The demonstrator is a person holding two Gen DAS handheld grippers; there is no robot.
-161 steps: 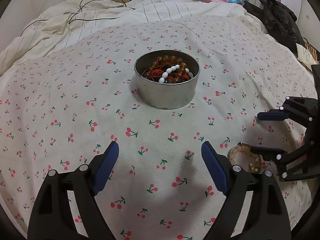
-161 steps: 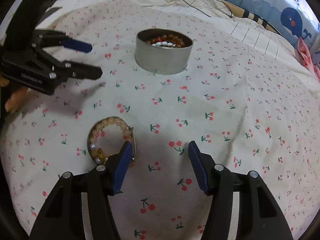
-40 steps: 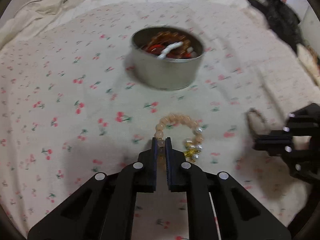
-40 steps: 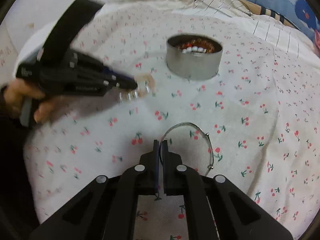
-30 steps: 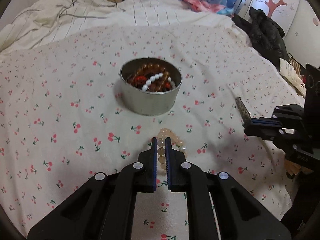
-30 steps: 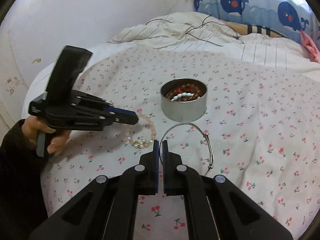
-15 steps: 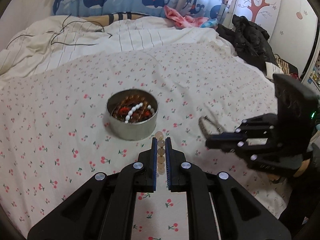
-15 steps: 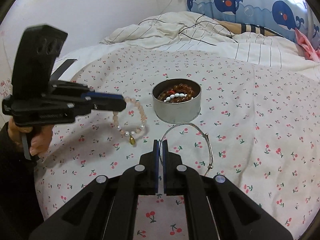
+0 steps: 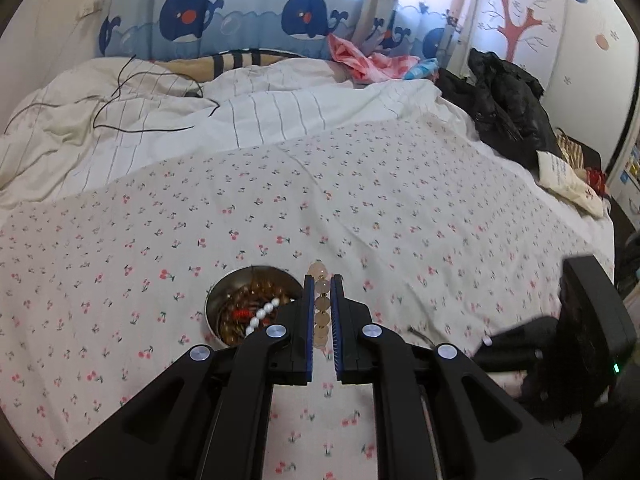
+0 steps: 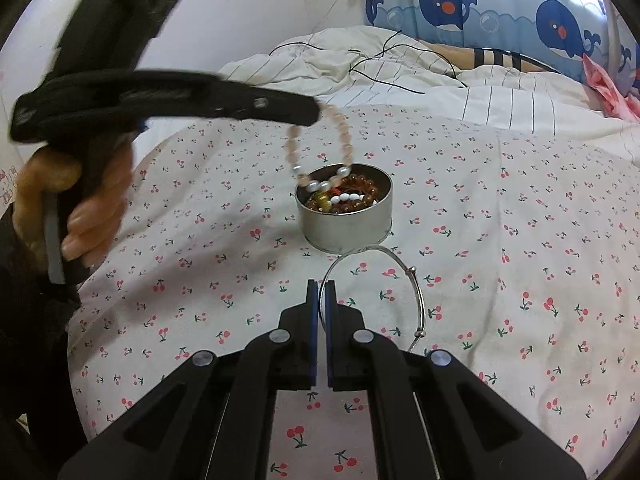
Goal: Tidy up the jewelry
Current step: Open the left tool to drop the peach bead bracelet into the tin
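Overhead, the left gripper (image 10: pixel 316 114) hangs above the tin (image 10: pixel 346 224), its fingers clamped on a pink bead bracelet (image 10: pixel 320 152). From the right wrist view the bracelet dangles as a loop from the fingertips, with its lowest beads, several pearly ones and a gold charm, at or just inside the tin's rim on the side nearest the left gripper; whether they touch the contents cannot be told. The left wrist view shows the same beads (image 9: pixel 321 308) pinched in a line between the two blue pads (image 9: pixel 308 320), with the tin (image 9: pixel 224 312) below and to the left of them.

The tin stands on the cherry-print sheet (image 10: pixel 500 240) and already holds amber-brown beads, something red and a short string of white beads (image 10: pixel 352 199).

Nearer the camera than the tin, the right gripper (image 10: pixel 321 292) is closed on a thin silver bangle (image 10: pixel 400 268), which it holds by one edge. The rest of the ring arcs away to the right of the fingers, and its far edge lies close to the base of the tin. The bangle carries small beads along its wire.

Beyond the tin lies a rumpled striped duvet (image 10: pixel 400 76) with a black cable (image 10: pixel 384 64) trailing over it, and behind that a whale-print curtain (image 10: pixel 480 4).
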